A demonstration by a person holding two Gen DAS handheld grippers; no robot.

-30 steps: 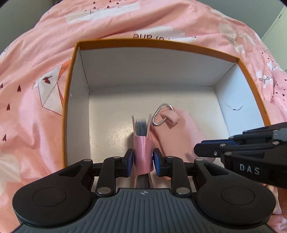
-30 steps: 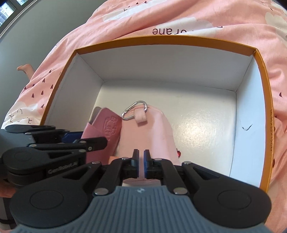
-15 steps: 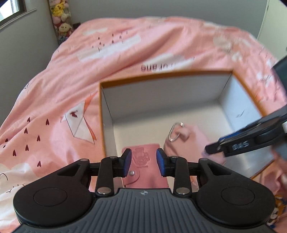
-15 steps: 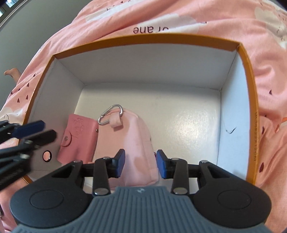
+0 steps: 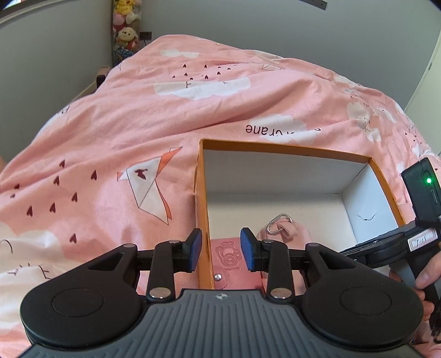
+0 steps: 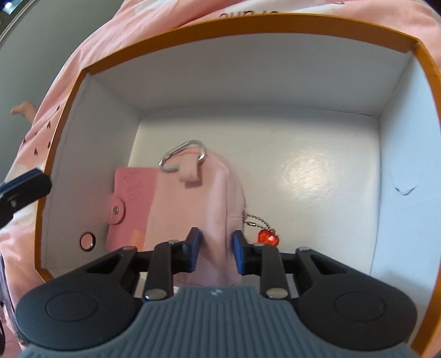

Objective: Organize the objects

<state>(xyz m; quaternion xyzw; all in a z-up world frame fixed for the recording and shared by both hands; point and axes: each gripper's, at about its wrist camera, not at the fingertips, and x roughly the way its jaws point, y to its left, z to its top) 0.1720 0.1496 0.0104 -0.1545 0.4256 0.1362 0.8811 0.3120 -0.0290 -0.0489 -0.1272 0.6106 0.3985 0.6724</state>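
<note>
Closing round pink pouch (image 6: pixel 212 209), right gripper (image 6: pixel 216 247); left gripper (image 5: pixel 220 247) released; red charm (image 6: pixel 268 236) in right view only.

Pink card holder (image 5: pixel 231 264) half hidden behind box wall (image 5: pixel 204 225); pink pouch's (image 6: pixel 204 220) near end under right gripper (image 6: pixel 215 253).

box (image 5: pixel 286 150) on bed (image 5: pixel 137 115), right of centre in left view | card wallet (image 6: pixel 132 198) in box, by left wall | pouch (image 6: pixel 204 203) touching wallet's right side, clip (image 6: pixel 182 157) toward far wall | heart charm (image 6: pixel 268 236) right of pouch | box's right half bare | plush toys (image 5: pixel 125 24) behind bed, far corner
</note>
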